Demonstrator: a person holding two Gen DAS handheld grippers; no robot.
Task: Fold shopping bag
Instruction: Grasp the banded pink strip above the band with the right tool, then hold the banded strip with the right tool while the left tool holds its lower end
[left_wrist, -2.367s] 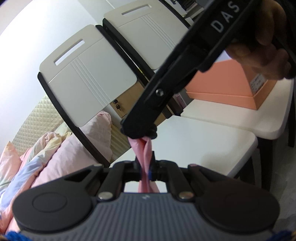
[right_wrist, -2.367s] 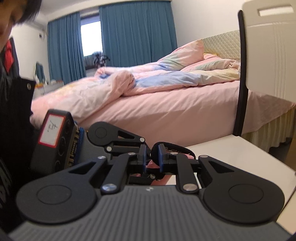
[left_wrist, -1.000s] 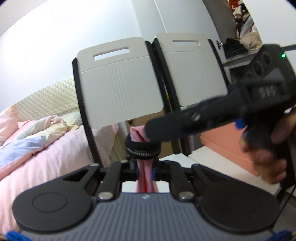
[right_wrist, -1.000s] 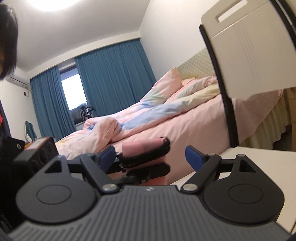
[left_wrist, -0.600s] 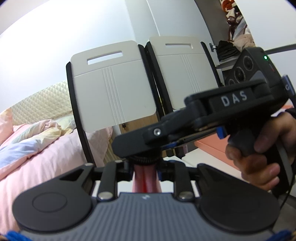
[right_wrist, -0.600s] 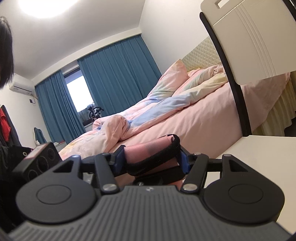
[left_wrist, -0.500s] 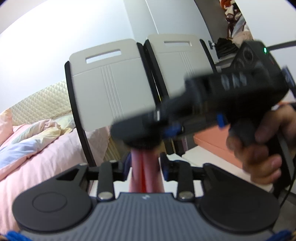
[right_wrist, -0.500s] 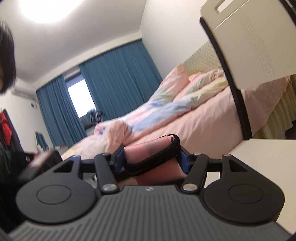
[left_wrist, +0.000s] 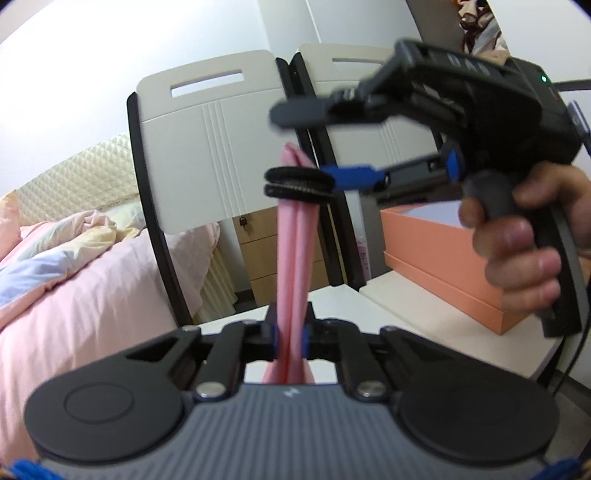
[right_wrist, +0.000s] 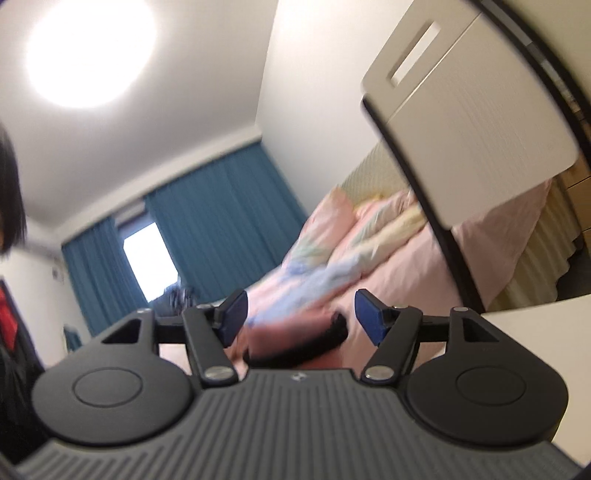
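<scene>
The pink shopping bag (left_wrist: 297, 254) is rolled into a long narrow bundle that stands upright in the left wrist view. A black elastic band (left_wrist: 300, 184) wraps it near the top. My left gripper (left_wrist: 290, 338) is shut on the bundle's lower part. My right gripper (left_wrist: 306, 144) is open beside the banded top, its blue-padded lower finger next to the band. In the right wrist view the right gripper (right_wrist: 301, 317) is open and the banded end of the bag (right_wrist: 295, 345) lies blurred low between the fingers, not gripped.
Two white chairs (left_wrist: 210, 147) stand behind a white table (left_wrist: 406, 314). An orange box (left_wrist: 443, 258) sits on the table at right. A bed with pink bedding (left_wrist: 74, 266) lies at left. Blue curtains (right_wrist: 221, 229) hang in the back.
My right gripper, which was shut on the banded end of the bag, has opened and let it go. The bundle now stands taller above my left gripper, which stays shut on it.
</scene>
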